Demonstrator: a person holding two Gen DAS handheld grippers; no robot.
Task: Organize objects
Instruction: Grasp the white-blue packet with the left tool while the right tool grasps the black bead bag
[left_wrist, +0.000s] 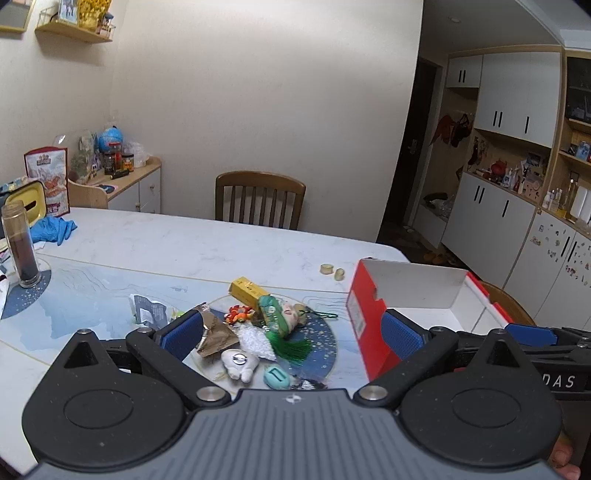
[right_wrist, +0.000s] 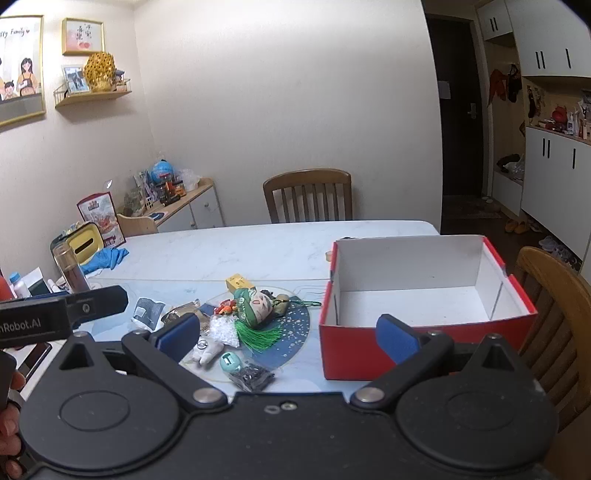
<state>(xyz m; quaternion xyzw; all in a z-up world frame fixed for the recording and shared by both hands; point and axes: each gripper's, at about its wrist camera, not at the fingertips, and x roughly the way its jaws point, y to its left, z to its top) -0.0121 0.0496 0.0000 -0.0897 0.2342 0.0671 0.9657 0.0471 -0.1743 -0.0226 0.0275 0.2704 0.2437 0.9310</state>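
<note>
A pile of small objects lies on a round blue placemat (left_wrist: 325, 343) (right_wrist: 291, 332): a yellow box (left_wrist: 246, 290) (right_wrist: 238, 282), a green tasselled sachet (left_wrist: 279, 317) (right_wrist: 255, 308), a white plush charm (left_wrist: 240, 363) (right_wrist: 207, 350), a teal case (left_wrist: 276, 377) (right_wrist: 229, 362), a brown foil packet (left_wrist: 216, 334) and a bag of dark bits (right_wrist: 253, 376). A red box with a white inside (left_wrist: 417, 295) (right_wrist: 417, 291) stands open and empty to the right. My left gripper (left_wrist: 291, 334) and right gripper (right_wrist: 288, 338) are both open and empty, above the pile.
The white marble table (left_wrist: 207, 243) (right_wrist: 236, 247) carries a glass tumbler (left_wrist: 20, 247), a blue glove (left_wrist: 53, 229) (right_wrist: 107, 256), a yellow tissue box (right_wrist: 86, 245) and two small yellowish pieces (left_wrist: 330, 270). Wooden chairs stand at the far side (left_wrist: 260, 199) and at the right (right_wrist: 554, 306).
</note>
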